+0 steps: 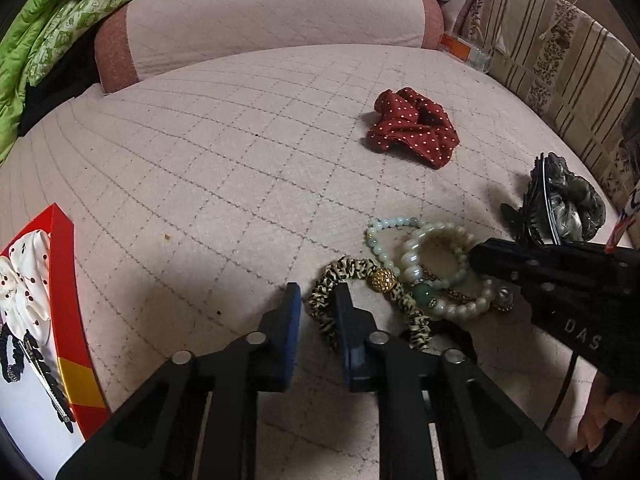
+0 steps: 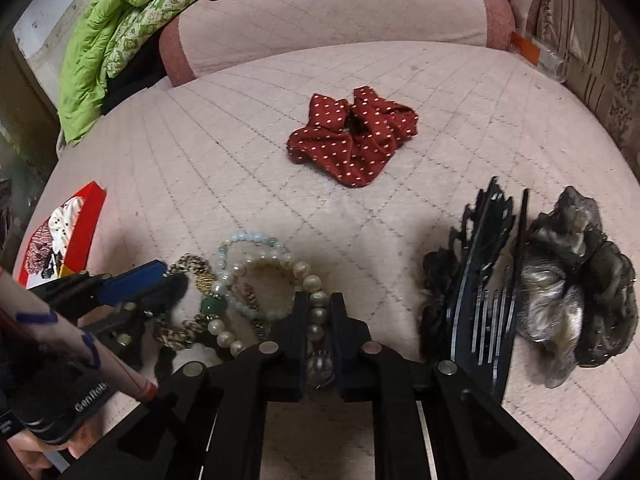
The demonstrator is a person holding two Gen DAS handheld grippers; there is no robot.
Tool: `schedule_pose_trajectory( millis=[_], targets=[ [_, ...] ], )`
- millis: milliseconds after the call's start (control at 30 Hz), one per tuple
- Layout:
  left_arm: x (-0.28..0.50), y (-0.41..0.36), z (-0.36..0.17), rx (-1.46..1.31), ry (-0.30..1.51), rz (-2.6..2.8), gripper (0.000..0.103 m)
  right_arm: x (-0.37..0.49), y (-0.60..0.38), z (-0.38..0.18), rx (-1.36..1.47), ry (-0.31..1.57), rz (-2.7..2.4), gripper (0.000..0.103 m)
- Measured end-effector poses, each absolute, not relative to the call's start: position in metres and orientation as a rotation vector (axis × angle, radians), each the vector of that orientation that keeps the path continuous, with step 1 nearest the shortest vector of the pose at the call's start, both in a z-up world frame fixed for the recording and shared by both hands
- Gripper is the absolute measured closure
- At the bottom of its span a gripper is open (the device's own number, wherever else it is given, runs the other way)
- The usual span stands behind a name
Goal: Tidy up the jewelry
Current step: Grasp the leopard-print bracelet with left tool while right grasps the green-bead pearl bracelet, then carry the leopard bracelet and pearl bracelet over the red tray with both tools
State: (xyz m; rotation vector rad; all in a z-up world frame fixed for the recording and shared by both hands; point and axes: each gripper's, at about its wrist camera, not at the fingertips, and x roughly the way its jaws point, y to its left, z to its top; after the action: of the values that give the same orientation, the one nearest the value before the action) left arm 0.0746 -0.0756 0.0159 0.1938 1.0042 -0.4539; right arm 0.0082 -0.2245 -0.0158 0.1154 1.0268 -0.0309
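A tangle of jewelry lies on the pink quilted bed (image 1: 200, 184). In it are a leopard-print hair tie (image 1: 418, 322) with a gold ball, a pearl bracelet (image 1: 412, 260) with a green bead, and a pale green bead bracelet (image 1: 394, 222). My left gripper (image 1: 318, 304) has its blue pads narrowly set across the left loop of the hair tie, pinching it. Seen from the right wrist, my right gripper (image 2: 319, 308) is shut on the pearl bracelet (image 2: 302, 270), with pearls showing between its fingers. The left gripper (image 2: 174, 276) reaches in from the left at the hair tie (image 2: 176, 332).
A red box (image 1: 68, 280) holding a white dotted bow and dark hair ties sits at the left. A red polka-dot scrunchie (image 1: 412, 132) lies further back. A black hair comb (image 2: 480, 260) and a grey scrunchie (image 2: 580, 280) lie to the right. Pillow (image 1: 272, 12) and green blanket (image 1: 48, 20) lie behind.
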Motion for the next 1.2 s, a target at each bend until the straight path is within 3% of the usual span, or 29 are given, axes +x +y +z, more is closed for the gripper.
schedule_pose_trajectory(
  millis=[333,967,1200],
  targets=[
    [0.07,-0.082,0.015,0.25,0.987,-0.422,0.092,-0.006,-0.242,0.009,0.164,0.921,-0.071,0.092],
    [0.065,-0.08,0.019,0.207,0.937,-0.422,0.097,0.006,-0.233,-0.011,0.095,1.016,-0.079,0.093],
    [0.058,-0.079,0.039,0.185,0.897,-0.434,0.097,-0.006,-0.233,0.021,0.132,0.897,-0.061,0.093]
  ],
)
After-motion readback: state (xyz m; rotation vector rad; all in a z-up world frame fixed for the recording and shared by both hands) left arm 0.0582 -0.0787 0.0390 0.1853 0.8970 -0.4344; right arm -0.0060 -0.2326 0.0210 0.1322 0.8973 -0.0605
